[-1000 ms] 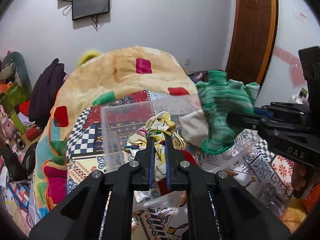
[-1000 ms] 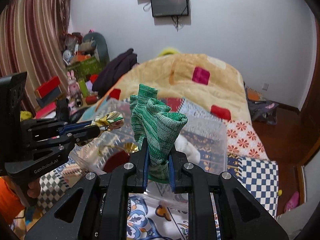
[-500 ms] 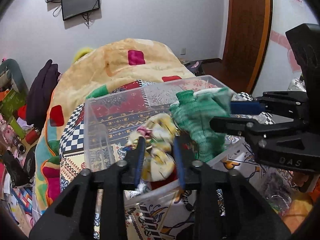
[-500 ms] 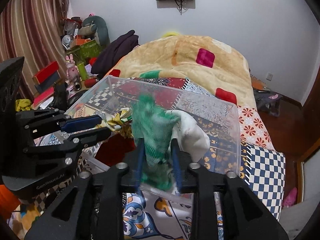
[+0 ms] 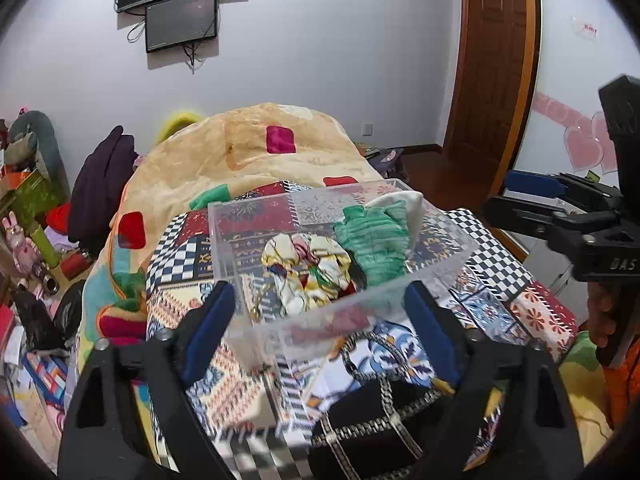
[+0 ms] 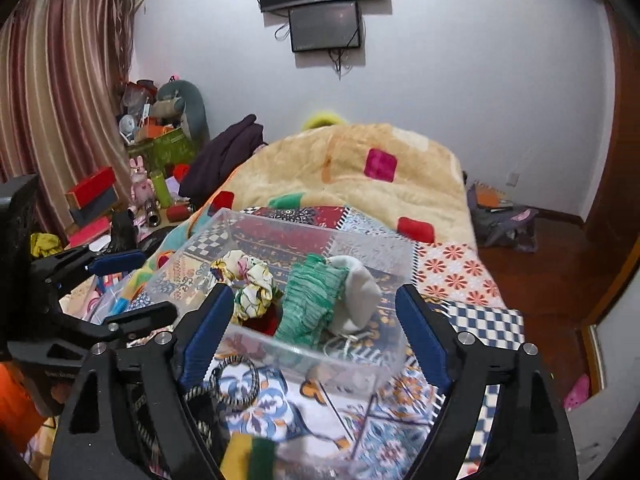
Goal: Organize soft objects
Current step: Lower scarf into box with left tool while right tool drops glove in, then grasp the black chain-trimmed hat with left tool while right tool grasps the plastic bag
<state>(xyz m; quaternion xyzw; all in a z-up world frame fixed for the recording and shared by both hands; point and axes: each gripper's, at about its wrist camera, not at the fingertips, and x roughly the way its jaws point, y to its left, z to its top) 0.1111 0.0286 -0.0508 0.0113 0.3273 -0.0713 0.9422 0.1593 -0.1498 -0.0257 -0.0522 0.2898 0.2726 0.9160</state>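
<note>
Both spread wide & empty, left gripper (image 5: 316,316) w/ right gripper (image 6: 314,320) near side of clear bin (image 5: 440,268), green knit cloth (image 5: 372,248) + floral scrunchie (image 5: 308,268) inside on bed.

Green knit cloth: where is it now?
The green knit cloth lies inside the clear bin, between the yellow floral fabric to its left and a white cloth to its right.

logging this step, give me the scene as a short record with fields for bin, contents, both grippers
bin: clear plastic bin on the patterned bedspread
contents: green knit cloth, yellow floral scrunchie, white cloth, something red underneath
left gripper: open, empty, in front of the bin
right gripper: open, empty, in front of the bin
</note>
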